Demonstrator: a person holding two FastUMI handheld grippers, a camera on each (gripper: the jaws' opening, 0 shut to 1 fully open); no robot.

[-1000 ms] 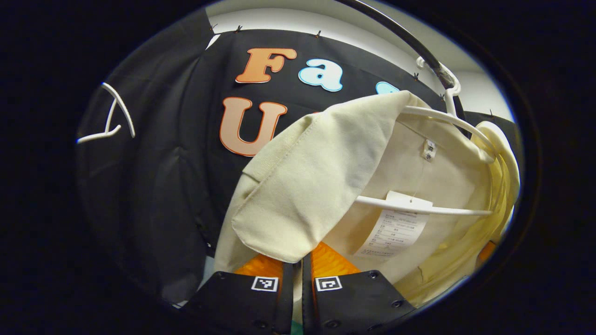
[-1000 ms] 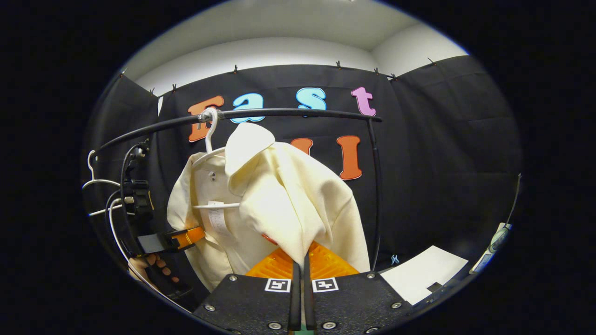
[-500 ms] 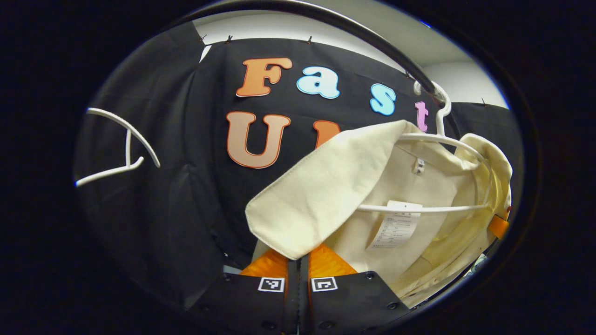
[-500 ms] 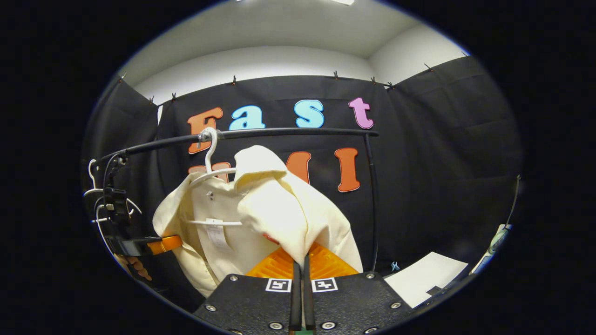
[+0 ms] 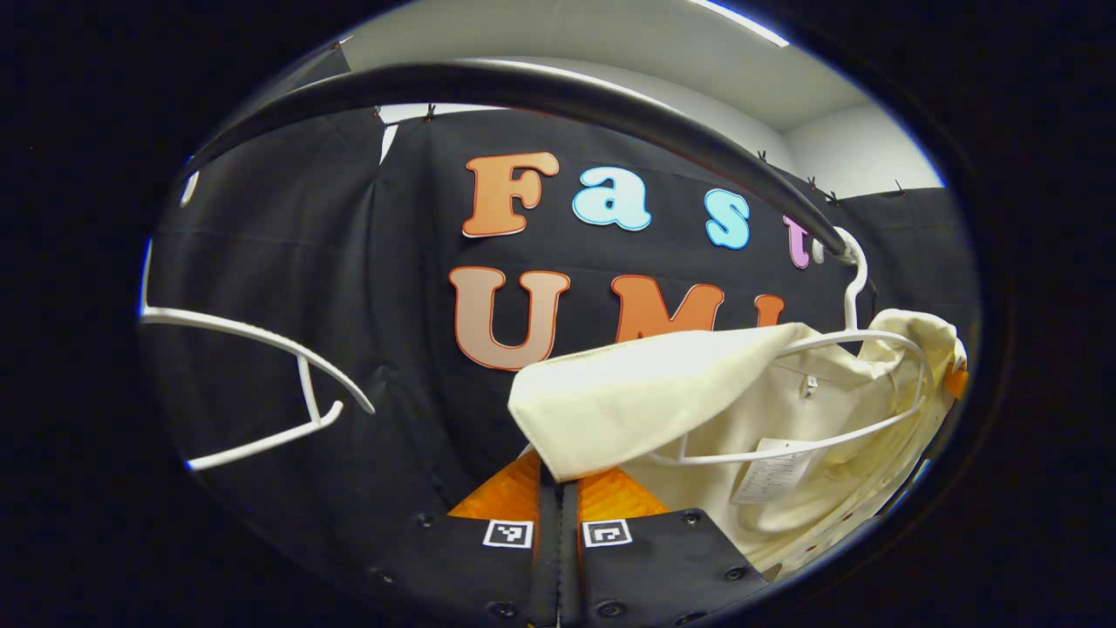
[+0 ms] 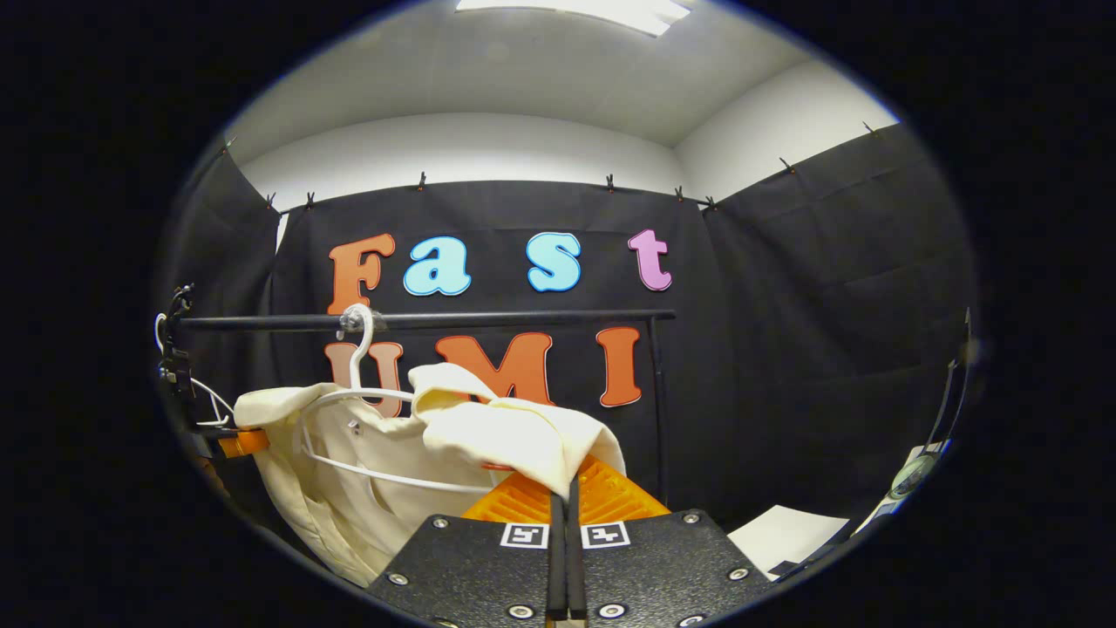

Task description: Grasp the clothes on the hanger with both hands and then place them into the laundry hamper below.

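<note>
Left gripper (image 5: 559,488): black body, ribbed orange fingers (image 5: 501,495) pressed together, pinching the edge of a cream cotton garment with collar and paper tag (image 5: 663,392) at one shoulder flap. Right gripper (image 6: 566,501): same build, fingers closed to a slit, clamping the opposite shoulder fold of the same cloth.

Garment stretching between the two grips, sagging in the middle, draping off a thin white plastic hanger (image 6: 349,410). Hanger hook sitting on the black metal rail (image 6: 488,320); hanger frame tilting inside the cloth, lower bar showing through the open neck. Looking only partly freed, judging by the shoulders pulled off the hanger arms while the body is wrapping the lower bar.

Handling, as judgement: light, soft, floppy, no stiffness to hold shape, so needing both grips to keep it spread. Woven weave looking matte, not slippery; thin pinched edge possibly creeping out under load. Best hold likely at shoulder seams or collar, where fabric is doubled. Snag risk: cloth catching on hanger end or bar, dragging hanger off rail.

Appearance: off-white, stitched hem along flap, small tab at inner neck, paper tag hanging inside.

Further out: second white hanger (image 5: 261,392) hanging bare on the rail at left of the left gripper view. White sheet (image 6: 785,532) lying low beside the rail post.
</note>
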